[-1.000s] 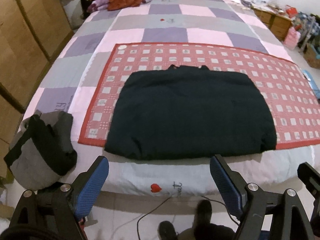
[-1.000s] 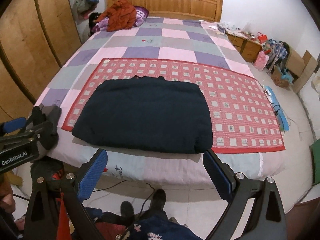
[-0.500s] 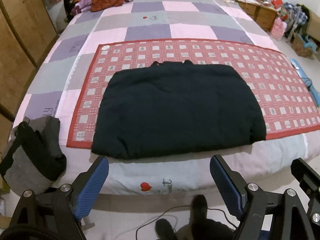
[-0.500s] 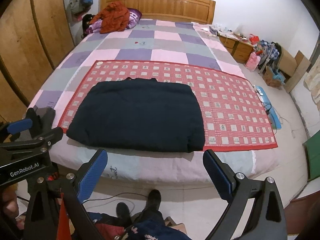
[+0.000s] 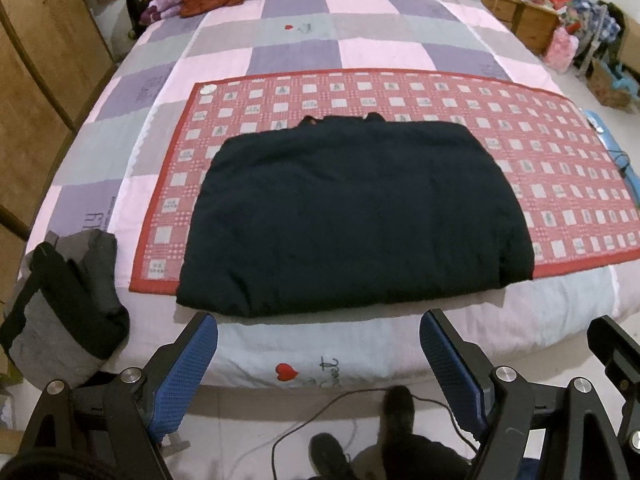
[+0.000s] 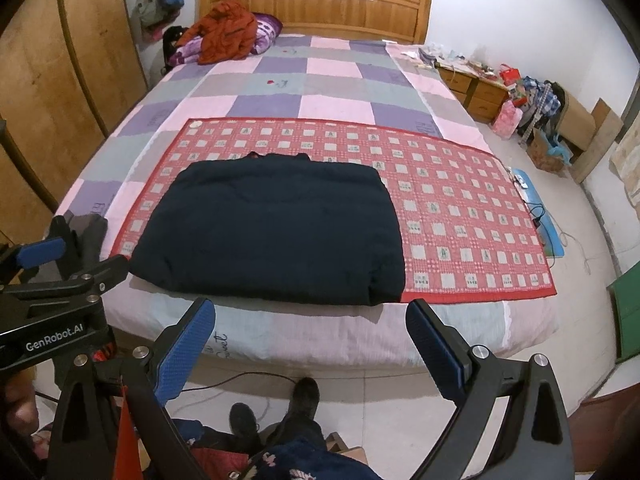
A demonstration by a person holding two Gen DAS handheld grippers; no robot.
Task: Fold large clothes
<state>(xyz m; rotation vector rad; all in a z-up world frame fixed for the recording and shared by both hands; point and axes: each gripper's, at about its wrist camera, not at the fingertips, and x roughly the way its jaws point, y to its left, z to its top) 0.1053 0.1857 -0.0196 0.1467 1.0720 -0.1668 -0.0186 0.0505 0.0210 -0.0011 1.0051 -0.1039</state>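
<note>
Both pairs of jaws stand spread wide with nothing between them. The left gripper (image 5: 318, 364) and the right gripper (image 6: 310, 346) hang off the foot of the bed, their blue pads (image 5: 188, 376) facing each other across open air. Below the jaws, on the tiled floor (image 6: 384, 412), are the person's dark shoes (image 6: 306, 398) and a thin black cable (image 5: 320, 412) running between them.

Just ahead of the jaws is the near edge of the bed (image 5: 360, 356), where the pale sheet carries a small red heart (image 5: 286, 372). To the left of the left gripper, at the bed's near corner, sits a bunched grey and black garment (image 5: 60, 316).

Straight beyond the fingertips lies the dark navy garment (image 5: 352, 216), folded into a broad rectangle with its collar at the far side. It lies flat on a red patterned mat (image 5: 540, 160), its near edge hanging slightly over the mat's red border, apart from both grippers. In the right wrist view the same garment (image 6: 272, 232) sits ahead and a little left of the jaws, with the left gripper's body (image 6: 48, 304) at the frame's left.

Farther on, the checked quilt (image 6: 332, 108) runs to a wooden headboard (image 6: 316, 12), with an orange jacket (image 6: 228, 32) heaped at the far left. A wooden wardrobe (image 6: 52, 92) lines the left wall; a cluttered nightstand (image 6: 476, 84) stands far right.
</note>
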